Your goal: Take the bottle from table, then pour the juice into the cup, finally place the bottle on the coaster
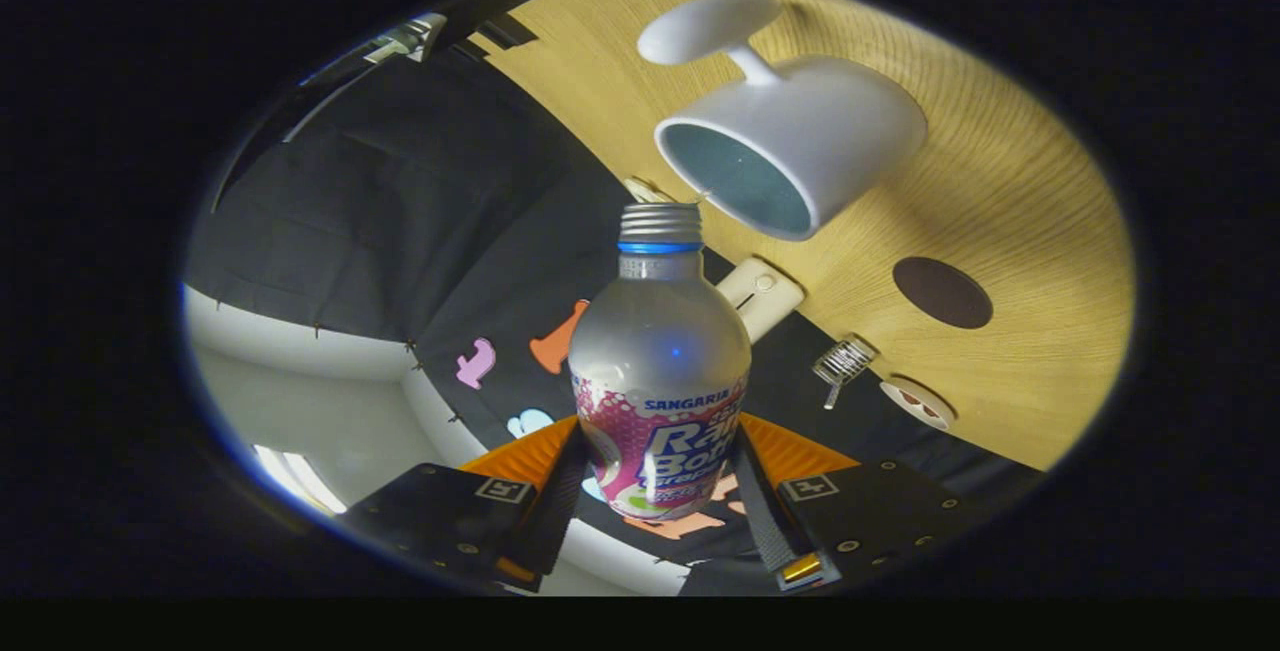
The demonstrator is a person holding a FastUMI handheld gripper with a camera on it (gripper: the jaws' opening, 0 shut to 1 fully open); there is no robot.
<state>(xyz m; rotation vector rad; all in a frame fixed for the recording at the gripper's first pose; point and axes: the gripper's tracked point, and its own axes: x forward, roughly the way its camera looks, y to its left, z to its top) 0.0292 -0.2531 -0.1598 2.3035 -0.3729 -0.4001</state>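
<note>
Your gripper has its 2 fingers clamped on the lower body of the bottle, 1 on each side; the bottle's base is hidden between them. The view is rolled hard over, so the wooden table hangs above and beyond. The bottle's cap is on and points at the white cup, its rim just beside the cap. The dark round coaster lies on the table near the cup. Small objects at the table's edge are hard to make out.
</note>
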